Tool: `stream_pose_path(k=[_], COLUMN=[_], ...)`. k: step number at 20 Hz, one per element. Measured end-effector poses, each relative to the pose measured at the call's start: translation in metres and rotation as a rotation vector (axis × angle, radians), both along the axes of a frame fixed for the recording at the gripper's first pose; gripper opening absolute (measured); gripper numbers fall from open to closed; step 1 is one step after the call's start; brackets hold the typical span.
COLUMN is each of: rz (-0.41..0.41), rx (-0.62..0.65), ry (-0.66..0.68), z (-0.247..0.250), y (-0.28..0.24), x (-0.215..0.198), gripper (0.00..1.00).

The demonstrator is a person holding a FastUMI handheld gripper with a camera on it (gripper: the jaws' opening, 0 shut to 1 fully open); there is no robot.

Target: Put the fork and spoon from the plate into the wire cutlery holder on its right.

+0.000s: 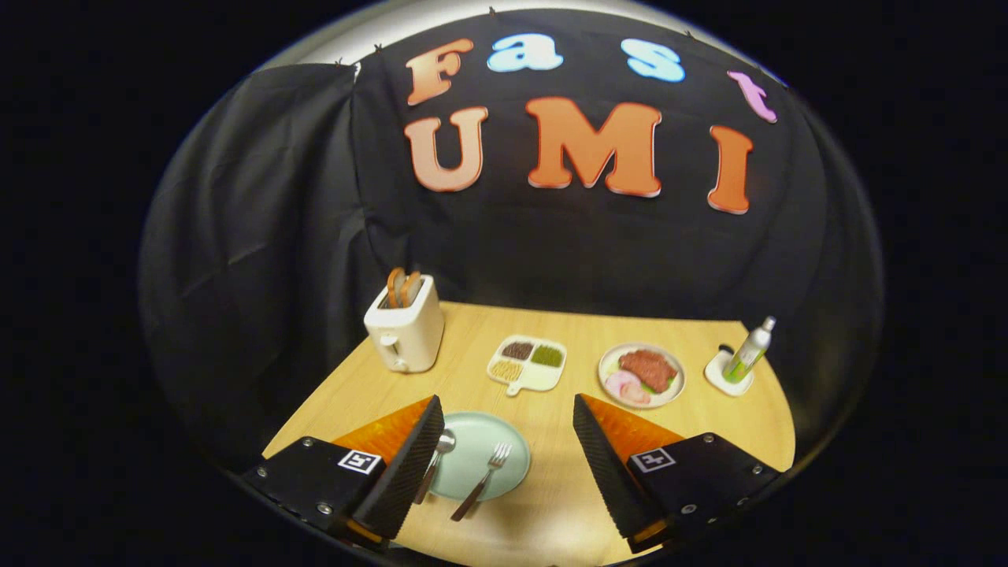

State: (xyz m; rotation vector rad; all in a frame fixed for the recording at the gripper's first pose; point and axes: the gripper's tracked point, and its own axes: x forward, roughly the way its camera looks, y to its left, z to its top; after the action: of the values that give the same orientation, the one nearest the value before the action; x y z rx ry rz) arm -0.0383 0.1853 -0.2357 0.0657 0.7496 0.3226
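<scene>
- The toaster stands at the far left of the wooden table, with two slices of toast sticking up from its slots; it has no part in the job.
- The gripper is held with its fingers wide apart and nothing between the pads; it hangs above the near part of the table.
- The plate, pale green, lies between the fingers, nearer the left one.
- The spoon rests on the plate's left edge with its handle running toward the near side; the left finger hides part of it.
- The fork lies on the plate just right of the spoon, tines far, handle reaching over the near rim onto the table.
- Both pieces lie on the plate, so I judge the task not yet begun: two picks and two drops remain.
- Farther off stand a divided snack tray, a plate of food and a spray bottle on a white coaster.
- The wire cutlery holder is hard to place: right of the plate I make out only bare wood and the right finger, which may be covering it.
</scene>
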Motion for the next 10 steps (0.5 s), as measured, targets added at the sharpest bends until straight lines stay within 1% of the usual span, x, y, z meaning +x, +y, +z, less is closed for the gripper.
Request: stream_pose_path(k=[2, 5, 7, 10], rz=[0.031, 0.079, 0.101, 0.111], rx=[-0.013, -0.09, -0.123, -0.132], ry=[0.084, 0.203, 0.262, 0.367], z=[-0.033, -0.085, -0.108, -0.137], y=[0.015, 0.025, 0.031, 0.042], x=[-0.01, -0.027, -0.039, -0.052], gripper=[0.99, 0.98, 0.98, 0.98])
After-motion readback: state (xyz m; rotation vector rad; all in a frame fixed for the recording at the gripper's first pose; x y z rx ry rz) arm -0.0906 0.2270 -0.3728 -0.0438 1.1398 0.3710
